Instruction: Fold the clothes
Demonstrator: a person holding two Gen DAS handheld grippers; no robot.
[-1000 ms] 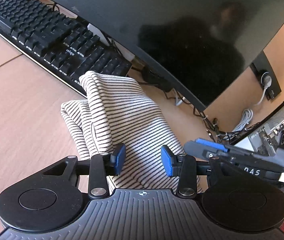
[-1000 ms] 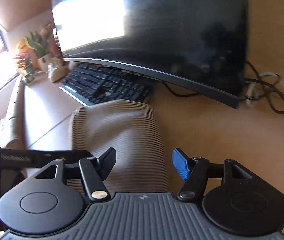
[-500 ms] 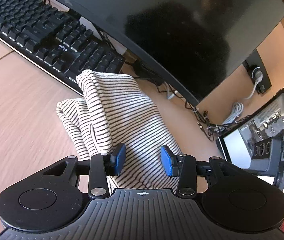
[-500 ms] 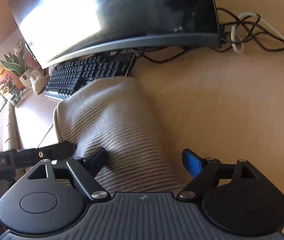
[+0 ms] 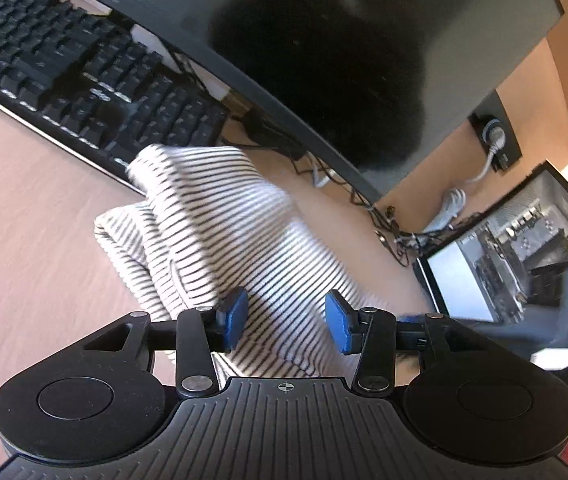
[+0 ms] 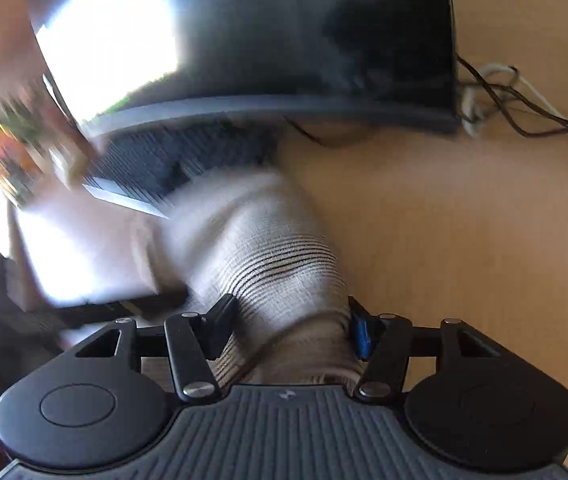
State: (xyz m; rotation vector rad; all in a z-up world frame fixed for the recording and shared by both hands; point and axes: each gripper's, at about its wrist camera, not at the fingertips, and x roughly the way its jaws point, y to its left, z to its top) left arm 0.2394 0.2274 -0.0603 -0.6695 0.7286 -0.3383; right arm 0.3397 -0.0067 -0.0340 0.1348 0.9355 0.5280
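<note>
A white garment with thin black stripes (image 5: 219, 232) lies folded in a long bundle on the wooden desk (image 5: 35, 248), its far end against the keyboard. My left gripper (image 5: 284, 322) hovers over the near end, open, with the blue pads (image 5: 233, 316) apart and cloth showing in the gap below them. In the right wrist view the same striped garment (image 6: 267, 248) rises bunched between the fingers of my right gripper (image 6: 290, 330), which stands open with the cloth filling the gap. This view is motion-blurred.
A black keyboard (image 5: 67, 92) and a large curved monitor (image 5: 324, 60) stand just behind the garment. Cables (image 6: 516, 108) trail on the desk at the right. A computer case (image 5: 516, 264) sits at the far right. Potted plants (image 6: 15, 152) are at the far left.
The right gripper has moved in low over the garment, so cloth now bunches between its fingers. The left gripper has shifted only slightly, and its jaw gap is unchanged.
</note>
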